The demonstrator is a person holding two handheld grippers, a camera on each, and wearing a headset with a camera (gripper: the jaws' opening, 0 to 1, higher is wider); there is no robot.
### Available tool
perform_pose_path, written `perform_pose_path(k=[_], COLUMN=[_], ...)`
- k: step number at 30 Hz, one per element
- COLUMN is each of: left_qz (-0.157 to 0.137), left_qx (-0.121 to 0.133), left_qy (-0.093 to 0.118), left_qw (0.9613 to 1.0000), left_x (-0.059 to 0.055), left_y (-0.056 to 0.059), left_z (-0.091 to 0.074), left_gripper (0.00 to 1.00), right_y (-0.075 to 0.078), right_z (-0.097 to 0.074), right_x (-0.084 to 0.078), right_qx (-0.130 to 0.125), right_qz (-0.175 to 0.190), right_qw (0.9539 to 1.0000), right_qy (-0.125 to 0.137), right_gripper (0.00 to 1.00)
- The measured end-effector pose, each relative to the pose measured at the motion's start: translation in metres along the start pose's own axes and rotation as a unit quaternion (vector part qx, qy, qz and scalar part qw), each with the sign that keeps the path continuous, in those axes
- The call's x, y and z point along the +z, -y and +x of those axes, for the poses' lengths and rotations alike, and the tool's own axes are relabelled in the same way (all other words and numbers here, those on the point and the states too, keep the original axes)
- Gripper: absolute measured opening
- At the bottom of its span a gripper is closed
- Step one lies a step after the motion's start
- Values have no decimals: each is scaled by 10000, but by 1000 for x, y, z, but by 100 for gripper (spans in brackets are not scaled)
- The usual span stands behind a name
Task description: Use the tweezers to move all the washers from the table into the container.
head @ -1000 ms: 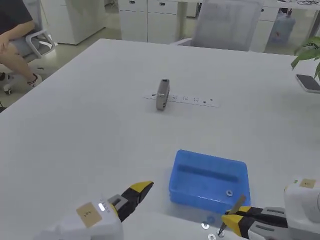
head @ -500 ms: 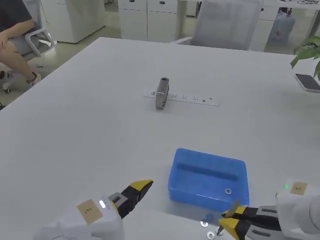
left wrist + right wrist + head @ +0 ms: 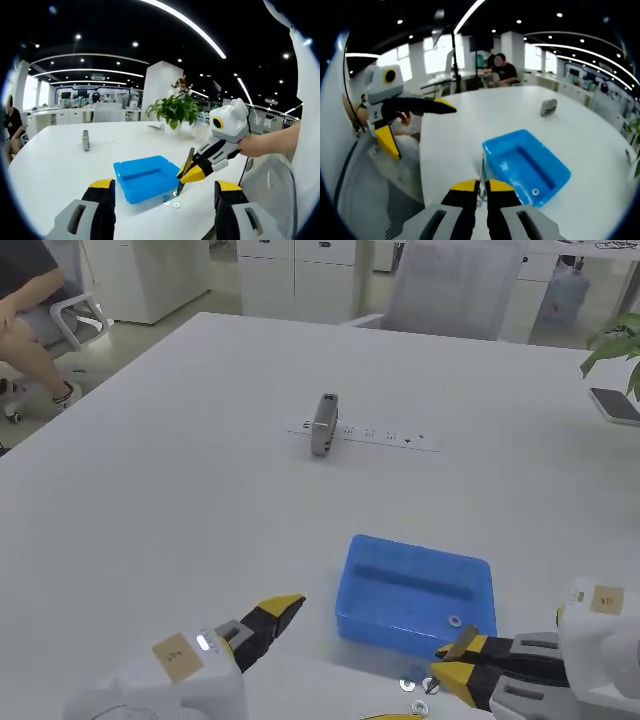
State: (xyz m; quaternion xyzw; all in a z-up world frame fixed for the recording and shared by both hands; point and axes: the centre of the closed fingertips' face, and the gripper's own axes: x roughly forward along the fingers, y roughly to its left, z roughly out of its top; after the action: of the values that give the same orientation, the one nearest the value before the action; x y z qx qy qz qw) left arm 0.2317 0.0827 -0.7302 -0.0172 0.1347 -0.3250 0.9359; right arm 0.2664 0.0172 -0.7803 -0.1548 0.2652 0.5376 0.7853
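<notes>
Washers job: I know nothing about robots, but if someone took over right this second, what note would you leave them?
Left gripper: fingers open, empty, held left of the blue container.
Right gripper: shut on the tweezers, tips down by the loose washers.
Done: one washer lies inside the container.
Left: at least two washers on the table at the container's near edge. I cannot tell whether the tweezers have gripped one yet.
</notes>
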Motion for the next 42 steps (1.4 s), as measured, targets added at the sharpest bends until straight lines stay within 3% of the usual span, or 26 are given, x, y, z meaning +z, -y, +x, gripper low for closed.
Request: perform_pose_path(k=[9,13,18,24,28,35,42], left_qz=[-6,34,-1,21,38,37,42], left_qx=[17,40,86,102,81,69,59], left_qy=[-3,-21,6,-28,-52,-67,-95], left_qw=[10000,10000,10000,9999,9999,9999,9999], left_x=[0,0,0,-1,-2,-2,-3], left_y=[-1,-2,-4,-4,-3,-3,-3], left_z=[0,0,-1,-1,-1,0,0], left_gripper=[82,82,82,81,81,81,81], right_y=[20,36,52,78,91,93,91], right_z=[-6,-10,-7,6,16,32,33], right_x=[22,40,45,34,22,7,4], right_qx=[-20,-18,-109,-335,-467,-511,-595], right_qz=[45,321,555,1126,1222,1287,1204], right_qw=[10000,9989,9976,9924,9912,9904,9909], right_qy=[86,346,405,376,218,11,-40], right_gripper=[3,3,3,3,3,3,3])
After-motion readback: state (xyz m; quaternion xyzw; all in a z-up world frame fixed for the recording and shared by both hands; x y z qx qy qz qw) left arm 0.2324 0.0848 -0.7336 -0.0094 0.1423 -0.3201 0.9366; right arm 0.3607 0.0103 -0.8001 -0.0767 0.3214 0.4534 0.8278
